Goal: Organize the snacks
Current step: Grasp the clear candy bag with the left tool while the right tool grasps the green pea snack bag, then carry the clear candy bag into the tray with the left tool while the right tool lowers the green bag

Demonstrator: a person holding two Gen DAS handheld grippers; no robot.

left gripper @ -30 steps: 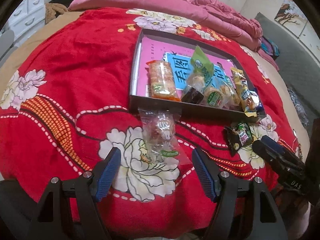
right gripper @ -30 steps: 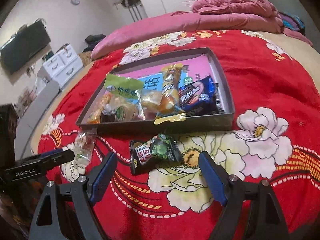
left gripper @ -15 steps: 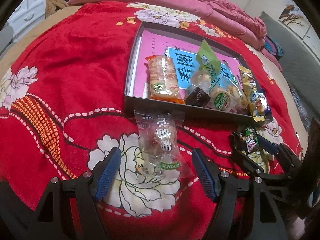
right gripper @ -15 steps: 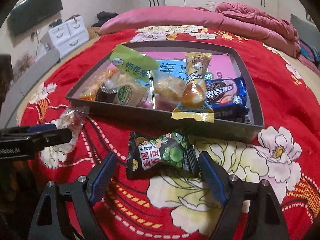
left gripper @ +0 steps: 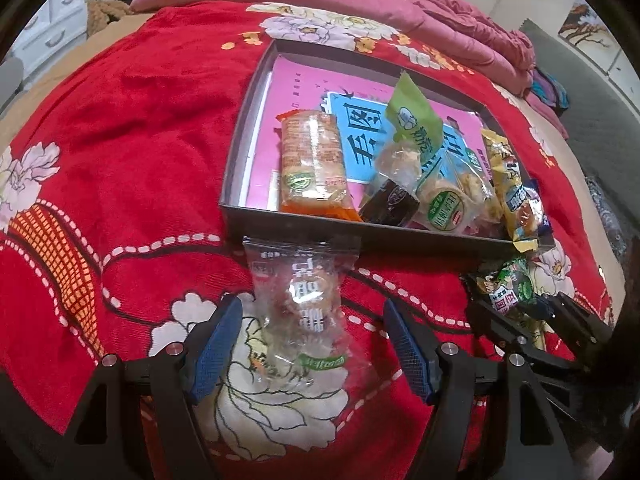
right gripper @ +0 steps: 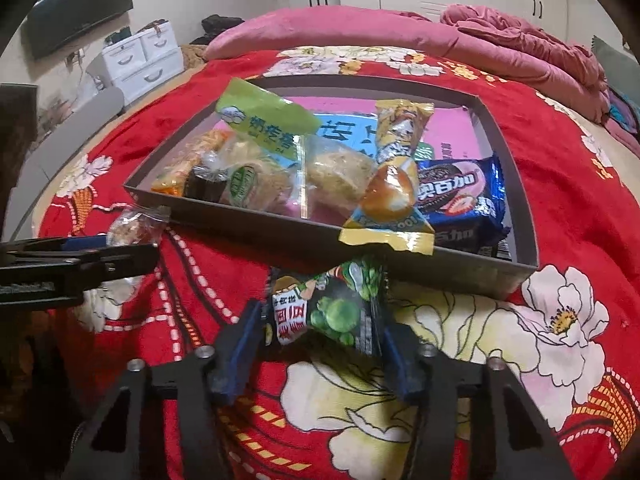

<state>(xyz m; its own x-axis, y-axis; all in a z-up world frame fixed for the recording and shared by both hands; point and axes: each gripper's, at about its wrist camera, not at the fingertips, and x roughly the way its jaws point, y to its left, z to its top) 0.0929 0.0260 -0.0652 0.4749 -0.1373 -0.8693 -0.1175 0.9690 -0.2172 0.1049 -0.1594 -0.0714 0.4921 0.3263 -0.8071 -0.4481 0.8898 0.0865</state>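
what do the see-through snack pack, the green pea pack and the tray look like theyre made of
See-through snack pack: thin clear plastic film, glossy, crinkled, contents visible through it.
Green pea pack: printed plastic or foil film, shiny glare, creased.
Tray: probably cardboard, matte grey, with thin straight walls.

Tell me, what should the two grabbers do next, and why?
Probably lift the green pea packet into the tray. The right hand-held gripper has just been closing and its pads now touch the packet's sides. The left hand-held gripper stands open around the clear snack bag, not squeezing yet.
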